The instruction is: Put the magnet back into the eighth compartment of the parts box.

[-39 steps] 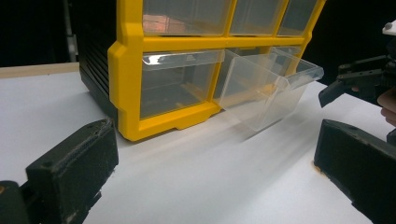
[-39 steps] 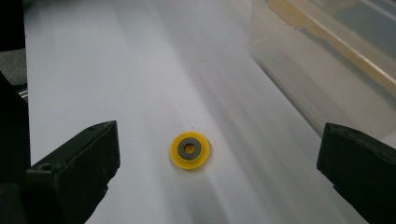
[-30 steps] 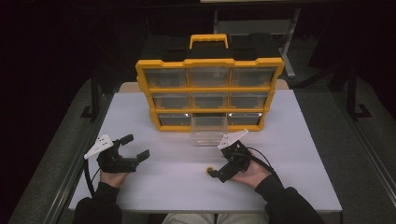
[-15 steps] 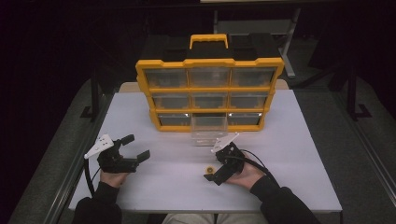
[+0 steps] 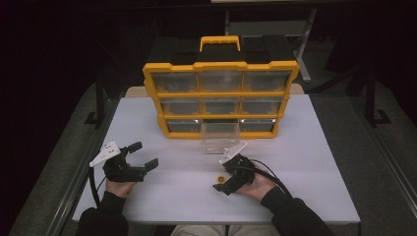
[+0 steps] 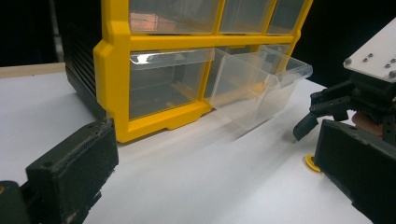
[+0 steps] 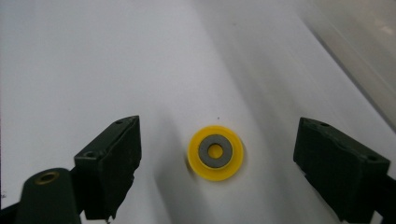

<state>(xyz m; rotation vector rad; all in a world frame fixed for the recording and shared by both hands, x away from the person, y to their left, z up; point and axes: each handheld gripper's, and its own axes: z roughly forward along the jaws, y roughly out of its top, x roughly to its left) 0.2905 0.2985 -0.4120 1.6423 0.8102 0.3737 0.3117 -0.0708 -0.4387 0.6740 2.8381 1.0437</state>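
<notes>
While the white table (image 5: 305,147) carries everything, the largest thing on it is the yellow drawer cabinet (image 5: 221,88), standing at the far side in the middle. Its clear drawer (image 5: 220,138) in the bottom row, middle column, is pulled out toward the near side and looks empty.

The left gripper (image 5: 145,156) rests near the left edge with its jaws spread and nothing between them. The right gripper (image 5: 221,182) is at the near middle, jaws also wide apart, and it hangs just over the small piece.

This piece is a yellow ring (image 7: 215,152), a flat disc with a grey washer-like centre and a hole, lying flat on the table between the two right jaws, touching neither. I judge it to be light, stiff and rather smooth, so it may slide or flip when it is pinched. The best hold seems to be across its outer rim, with the jaws low against the table.
</notes>
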